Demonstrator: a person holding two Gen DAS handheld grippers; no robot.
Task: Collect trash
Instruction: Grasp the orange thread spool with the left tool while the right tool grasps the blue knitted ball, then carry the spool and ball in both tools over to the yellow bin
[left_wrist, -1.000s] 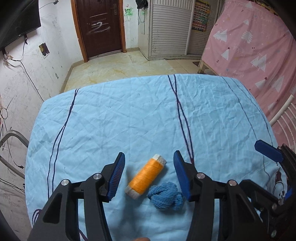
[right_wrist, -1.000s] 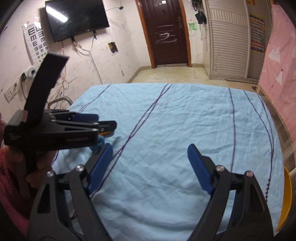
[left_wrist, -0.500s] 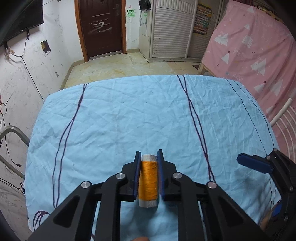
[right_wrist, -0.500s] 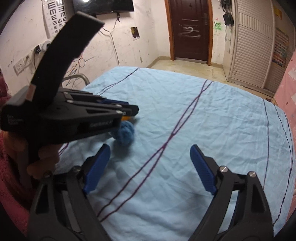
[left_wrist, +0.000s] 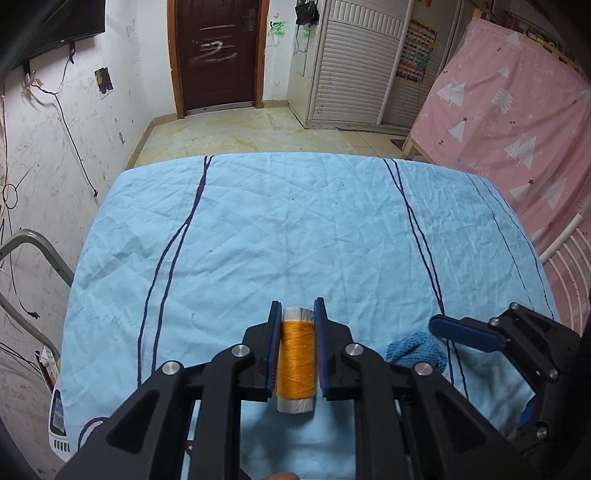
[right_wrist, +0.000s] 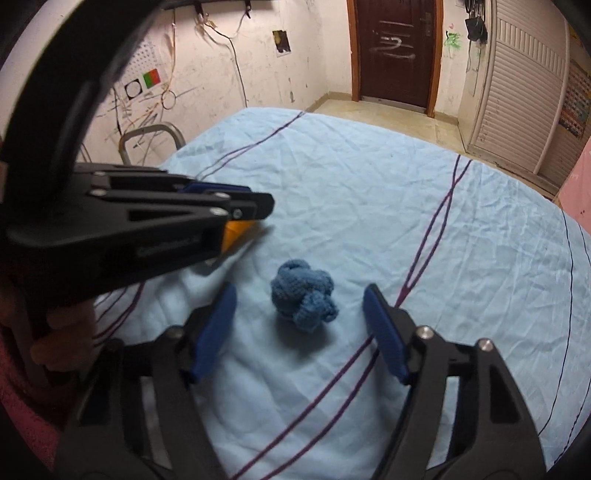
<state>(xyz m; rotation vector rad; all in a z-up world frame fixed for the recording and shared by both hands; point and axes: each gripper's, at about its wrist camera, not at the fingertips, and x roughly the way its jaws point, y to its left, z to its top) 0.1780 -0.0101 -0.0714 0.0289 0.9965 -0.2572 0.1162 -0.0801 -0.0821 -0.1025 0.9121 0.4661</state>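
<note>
**Left clamps the spool, right closes in on the blue knot**

Left gripper (left_wrist: 297, 325) first: its blue pads are pressed hard on both flanks of the orange thread spool (left_wrist: 296, 363), a firm clench with no gap either side. The spool's long axis runs straight along the fingers, one white end poking out past the fingertips toward the far edge of the bed, the other white end toward the camera. From the right wrist view the same left gripper (right_wrist: 258, 206) comes in from the left, a wedge of orange showing beneath it.

Over to the right gripper (right_wrist: 299, 314): jaws closing, one on each side of the blue knitted ball (right_wrist: 303, 294), but the pads stand clear of it, with sheet showing on both sides. The ball is a lumpy knot with no clear long axis, sitting on the cloth between the fingers. In the left wrist view it (left_wrist: 415, 350) peeks out just right of the spool, under the right gripper's blue pad.

Underneath is a wrinkled light blue sheet (left_wrist: 295, 229) crossed by thin dark purple lines running away from the cameras. A person's hand (right_wrist: 62, 332) in a reddish sleeve grips the left tool's handle.

Around it: a dark brown door (left_wrist: 216, 55), beige tiled floor, a white slatted wardrobe (left_wrist: 362, 62), a pink tree-print cloth (left_wrist: 509, 122) on the right, and scuffed white walls with trailing cables.
</note>
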